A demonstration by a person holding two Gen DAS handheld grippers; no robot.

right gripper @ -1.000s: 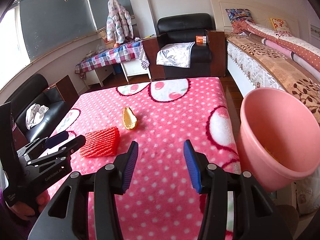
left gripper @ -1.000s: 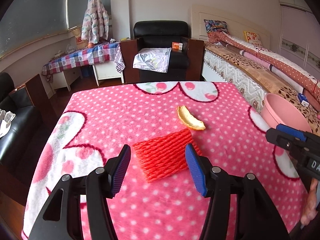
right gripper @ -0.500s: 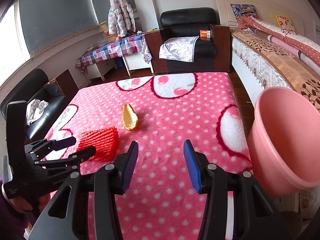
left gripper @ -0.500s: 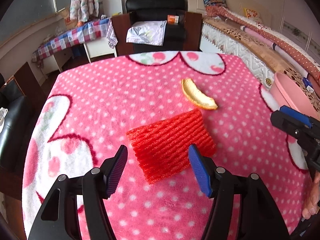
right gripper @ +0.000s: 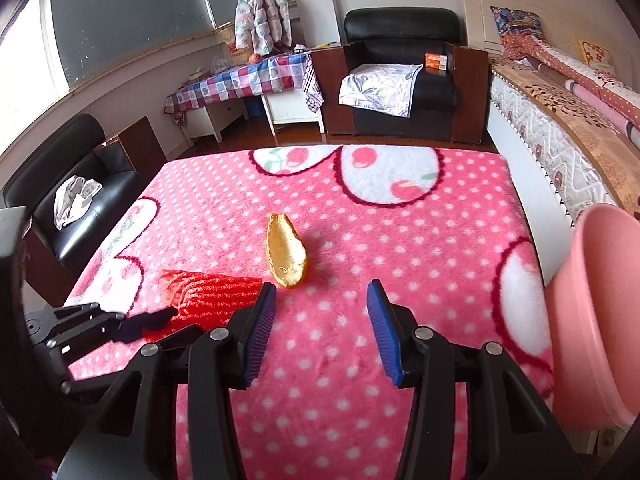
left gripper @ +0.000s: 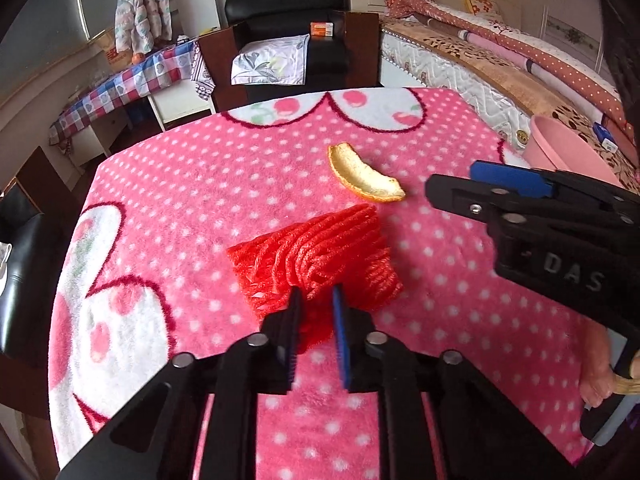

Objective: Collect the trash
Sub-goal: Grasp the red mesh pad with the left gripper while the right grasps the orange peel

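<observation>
Left tool (left gripper: 316, 300): fingers pinched together on the near edge of the red foam fruit net (left gripper: 320, 256), bunching its ribbed mesh upward between the blue pads. Whether the net is lifted clear of the cloth is hard to tell from either view.

Right tool (right gripper: 322, 312): fingers spread wide apart, nothing between them, hovering over the tabletop (right gripper: 440, 240).

Orange peel (left gripper: 364, 178): curved, boat-shaped, pale pith facing up, orange rind at the rim. In the left wrist view it lies at 1 o'clock from the net, just beside it but apart. In the right wrist view it sits at 11 o'clock from the right tool's midpoint, close to the left fingertip.

Tabletop cover: fluffy pink fleece, white dots, cherry print. Far edge at 12 o'clock. The right edge at 3 o'clock in the right wrist view borders the pink plastic basin (right gripper: 592, 312), smooth-walled and round-rimmed, with the bed (right gripper: 560, 128) beyond it. Open fleece between peel and basin.
</observation>
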